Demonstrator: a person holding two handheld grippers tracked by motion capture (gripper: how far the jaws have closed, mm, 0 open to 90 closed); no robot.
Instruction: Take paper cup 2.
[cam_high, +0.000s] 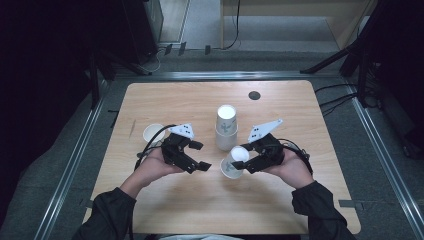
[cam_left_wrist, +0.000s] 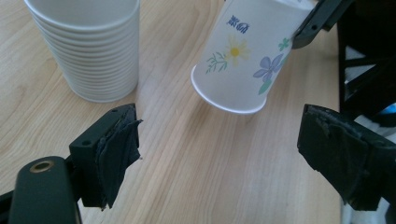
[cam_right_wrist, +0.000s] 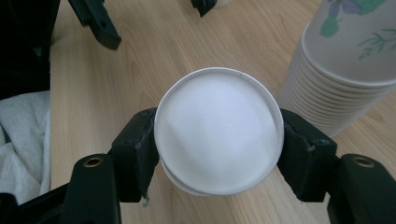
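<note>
Wooden table (cam_high: 200, 100) bears an upside-down cup stack (cam_high: 226, 127); right gripper (cam_high: 242, 164) clamps one tilted paper cup (cam_high: 233, 162) beside it, presumably just separated, left gripper (cam_high: 199, 155) unclenched, empty.

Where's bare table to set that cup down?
Free: the near strip of the table between the forearms, and the far left corner beyond the single cup. Crowded: the middle, where the cup stack, left gripper and right gripper holding the flowered cup meet.

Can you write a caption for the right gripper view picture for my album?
The right hand-held gripper squeezes an upside-down paper cup above the wooden table, beside a stack of flowery cups.
</note>
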